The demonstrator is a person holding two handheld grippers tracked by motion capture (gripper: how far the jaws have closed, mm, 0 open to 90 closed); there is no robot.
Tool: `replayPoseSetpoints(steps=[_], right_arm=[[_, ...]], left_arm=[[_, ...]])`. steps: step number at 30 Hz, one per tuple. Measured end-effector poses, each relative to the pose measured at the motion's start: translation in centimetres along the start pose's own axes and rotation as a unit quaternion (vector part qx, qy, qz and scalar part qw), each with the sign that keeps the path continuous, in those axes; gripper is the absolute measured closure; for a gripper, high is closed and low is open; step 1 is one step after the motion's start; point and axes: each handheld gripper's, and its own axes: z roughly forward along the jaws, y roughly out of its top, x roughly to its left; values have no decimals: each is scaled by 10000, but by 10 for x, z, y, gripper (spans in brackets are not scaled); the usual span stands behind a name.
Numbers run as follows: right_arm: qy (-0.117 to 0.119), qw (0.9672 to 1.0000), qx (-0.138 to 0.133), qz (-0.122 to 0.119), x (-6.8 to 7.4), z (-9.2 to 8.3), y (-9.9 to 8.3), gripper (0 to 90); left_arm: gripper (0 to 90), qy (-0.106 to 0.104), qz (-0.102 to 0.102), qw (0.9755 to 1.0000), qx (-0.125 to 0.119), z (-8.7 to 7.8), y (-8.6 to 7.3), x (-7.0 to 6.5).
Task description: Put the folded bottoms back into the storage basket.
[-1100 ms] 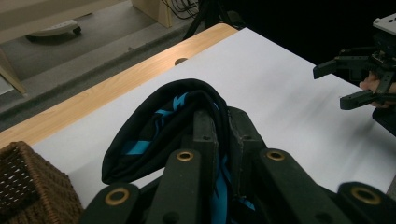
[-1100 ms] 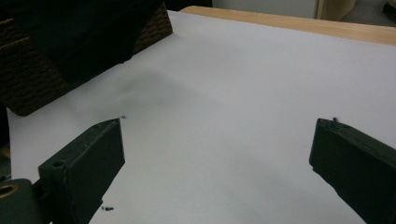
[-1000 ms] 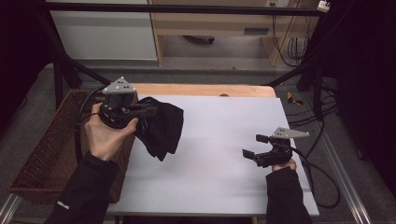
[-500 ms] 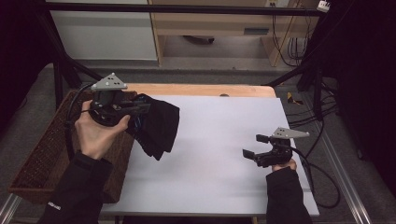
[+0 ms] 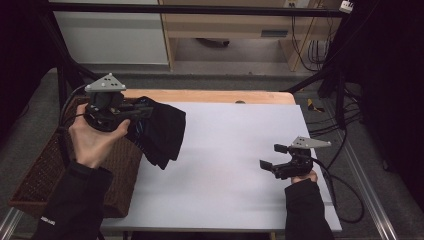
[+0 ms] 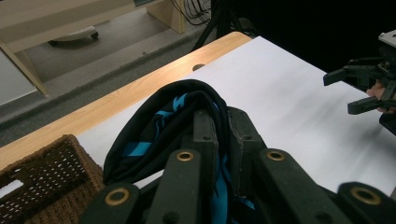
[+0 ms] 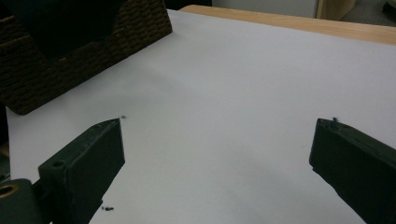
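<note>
A black garment with blue stripes (image 5: 159,131) hangs folded from my left gripper (image 5: 141,108), which is shut on it above the left edge of the white table (image 5: 235,145). In the left gripper view the cloth (image 6: 163,121) bulges out past the closed jaws (image 6: 219,140), blue bands showing between them. My right gripper (image 5: 272,156) rests low over the table's right side, open, its jaws (image 7: 219,154) wide apart with bare white surface between them.
A brown wicker basket (image 5: 37,175) stands against the table's left edge, also seen as the basket (image 7: 60,60) in the right gripper view. A wooden strip (image 5: 225,96) borders the far edge. Cables (image 5: 345,200) trail off the right side.
My left gripper has lifted and drifted left toward the basket, carrying the garment along. The right gripper has stayed where it was.
</note>
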Motion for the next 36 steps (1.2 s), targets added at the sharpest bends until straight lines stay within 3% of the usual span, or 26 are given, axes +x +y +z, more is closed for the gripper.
replayPoseSetpoints(steps=[20,36], right_arm=[[-1,10000,-1,6,0,0,0,34],[-2,10000,1,14,0,0,0,34]], left_arm=[[834,111,-101,9998,-104,-23,5,17],[833,363,-216,9989,-216,-51,5,38]])
